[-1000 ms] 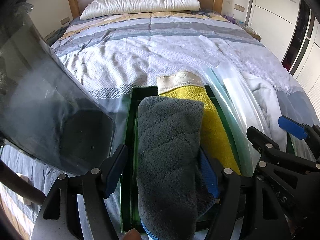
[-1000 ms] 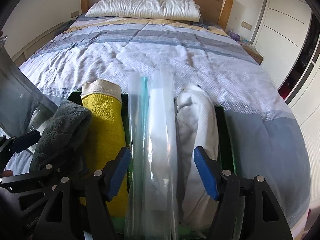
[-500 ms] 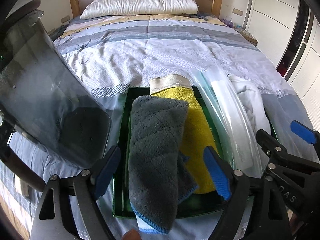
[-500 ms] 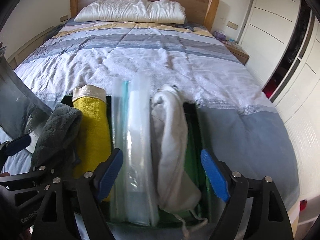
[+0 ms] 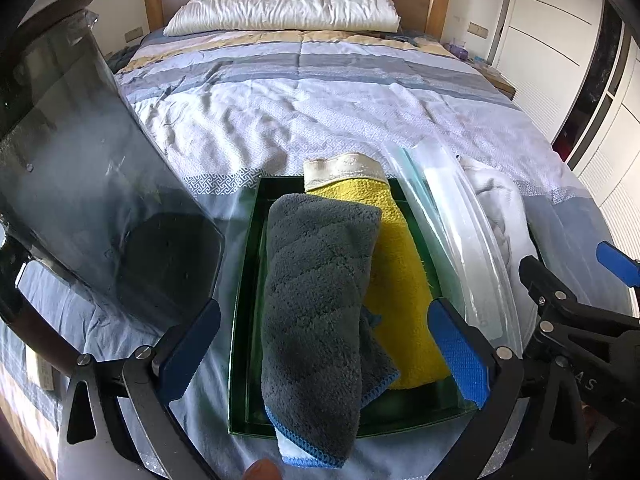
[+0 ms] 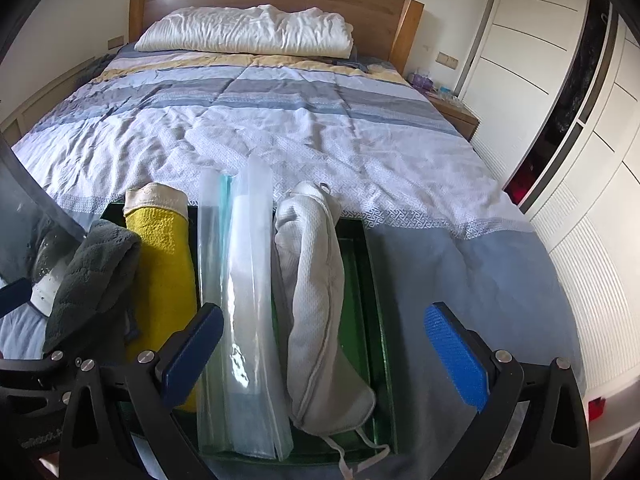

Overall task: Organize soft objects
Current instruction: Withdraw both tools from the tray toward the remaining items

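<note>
as seen, both tools [image 5: 324, 344] [image 6: 324, 350] down-tilted, agape

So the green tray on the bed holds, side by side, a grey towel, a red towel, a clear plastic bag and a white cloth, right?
Not quite: the towel beside the grey towel is yellow, not red, as the left wrist view shows. The green tray, clear plastic bag and white cloth are as you say.

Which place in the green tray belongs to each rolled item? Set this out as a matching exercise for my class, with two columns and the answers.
Items:
1. grey towel
2. yellow cloth
3. clear plastic bag
4. white cloth

Places in the green tray, seen from the right wrist view:
A. second from the left
B. far right
C. far left
D. between the yellow and white items

Pairs: 1-C, 2-A, 3-D, 4-B
</note>
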The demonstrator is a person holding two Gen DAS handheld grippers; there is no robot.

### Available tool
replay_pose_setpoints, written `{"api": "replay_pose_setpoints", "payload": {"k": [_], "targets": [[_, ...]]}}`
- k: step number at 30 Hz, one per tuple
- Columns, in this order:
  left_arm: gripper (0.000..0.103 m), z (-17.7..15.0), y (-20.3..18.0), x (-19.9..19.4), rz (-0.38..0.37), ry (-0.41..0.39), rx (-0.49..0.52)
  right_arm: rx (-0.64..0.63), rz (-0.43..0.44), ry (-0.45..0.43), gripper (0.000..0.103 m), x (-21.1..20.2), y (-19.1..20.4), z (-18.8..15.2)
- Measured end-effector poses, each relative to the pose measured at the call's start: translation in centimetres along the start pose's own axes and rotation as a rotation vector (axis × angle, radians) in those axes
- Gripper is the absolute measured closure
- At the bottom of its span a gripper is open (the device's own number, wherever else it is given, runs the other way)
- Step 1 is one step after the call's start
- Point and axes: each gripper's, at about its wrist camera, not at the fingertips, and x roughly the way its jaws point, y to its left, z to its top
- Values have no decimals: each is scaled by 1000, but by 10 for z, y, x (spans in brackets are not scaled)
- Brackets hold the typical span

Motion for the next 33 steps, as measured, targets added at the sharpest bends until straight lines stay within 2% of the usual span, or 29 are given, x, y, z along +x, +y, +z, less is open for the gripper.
{"api": "replay_pose_setpoints", "payload": {"k": [9,18,28,33], "targets": [[1,-4,2,-1,2,9,-15,12,-20,5,0,7,-4,-1],[1,-11,6,-23,-1,7,-32,23,-39,-6,0,-17,-7,-2],[1,-31,20,-73,-20,-14,-38,29,-43,-32,0,-65,-4,-22],[1,-48,34,-117,-27,-40,-27,34,-36,-41,0,-101,-3,-41]]}}
